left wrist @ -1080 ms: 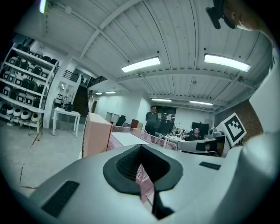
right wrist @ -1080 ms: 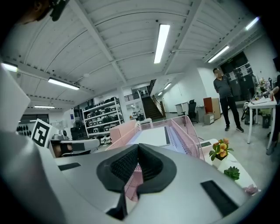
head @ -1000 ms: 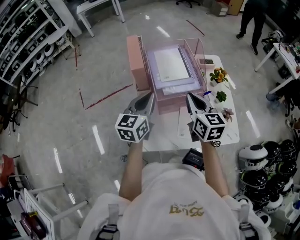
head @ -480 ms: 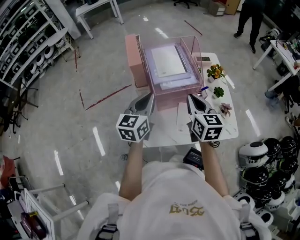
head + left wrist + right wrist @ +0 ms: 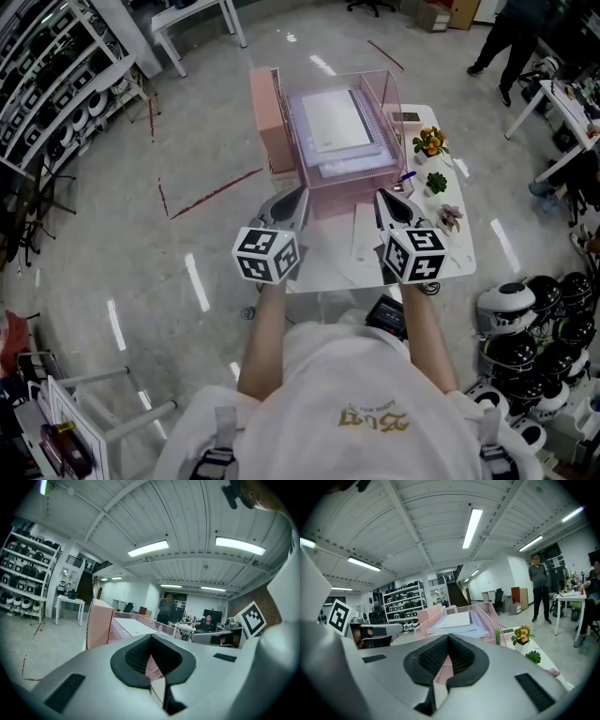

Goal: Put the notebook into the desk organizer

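A pink mesh desk organizer (image 5: 342,186) stands at the far end of the white table (image 5: 455,258). The white notebook (image 5: 333,122) lies flat in its top tray, on other papers. My left gripper (image 5: 300,193) and right gripper (image 5: 381,197) hover side by side in front of the organizer. Both are shut with nothing between the pads, and neither touches it. In the left gripper view, the left gripper (image 5: 152,665) points at the organizer (image 5: 99,623) and notebook (image 5: 136,626). The right gripper view shows the right gripper (image 5: 447,660) below the notebook (image 5: 457,619).
Small potted plants (image 5: 433,147) and a blue pen (image 5: 405,178) sit along the table's right side. A pile of helmets (image 5: 530,314) lies on the floor to the right. Shelving (image 5: 56,84) lines the left. A person (image 5: 511,37) stands far back right.
Both grippers stay shut and hold their places in front of the organizer. The head view has shifted slightly, and the person at the back has stepped to the right.
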The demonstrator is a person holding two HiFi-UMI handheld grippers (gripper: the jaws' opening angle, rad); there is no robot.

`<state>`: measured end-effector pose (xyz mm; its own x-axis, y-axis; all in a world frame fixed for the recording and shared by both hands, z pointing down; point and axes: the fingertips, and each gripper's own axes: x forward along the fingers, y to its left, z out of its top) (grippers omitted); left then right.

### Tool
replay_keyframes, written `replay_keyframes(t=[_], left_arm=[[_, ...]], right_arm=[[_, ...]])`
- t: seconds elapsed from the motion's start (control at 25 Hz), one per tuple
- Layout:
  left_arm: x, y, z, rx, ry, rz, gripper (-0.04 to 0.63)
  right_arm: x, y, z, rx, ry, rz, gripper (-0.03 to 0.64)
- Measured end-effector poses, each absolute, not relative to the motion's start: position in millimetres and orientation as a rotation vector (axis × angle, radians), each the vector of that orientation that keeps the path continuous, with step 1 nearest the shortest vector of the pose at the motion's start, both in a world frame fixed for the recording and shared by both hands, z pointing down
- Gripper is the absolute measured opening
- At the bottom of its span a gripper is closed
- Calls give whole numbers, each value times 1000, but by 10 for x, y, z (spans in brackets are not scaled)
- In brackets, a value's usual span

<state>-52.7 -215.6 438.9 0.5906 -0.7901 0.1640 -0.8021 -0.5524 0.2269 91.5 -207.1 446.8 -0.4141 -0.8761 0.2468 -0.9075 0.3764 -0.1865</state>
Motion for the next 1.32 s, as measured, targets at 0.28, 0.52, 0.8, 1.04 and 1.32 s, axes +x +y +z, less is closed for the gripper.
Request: replay_keyframes(t=[0.28, 0.52, 0.8, 1.04, 1.32], left_arm=[[-558, -2163, 4383, 2543, -1310, 57, 17], [-604, -2186, 4398, 2535, -1314, 57, 17], [-625, -2196, 4394, 2532, -1316, 52, 17], [-593, -2189, 4393, 2538, -1301, 57, 17], [-572, -2193, 4375, 2540, -1296, 57, 17]], right_arm=[[904, -2081, 4471, 1633, -2513, 443, 11], [874, -2111, 4472, 1629, -2520, 446, 11], [856, -2118, 4487, 1621, -2523, 464, 11], [870, -2121, 4497, 1620, -2526, 479, 11], [833, -2098, 4514, 1574, -2539, 492, 11]])
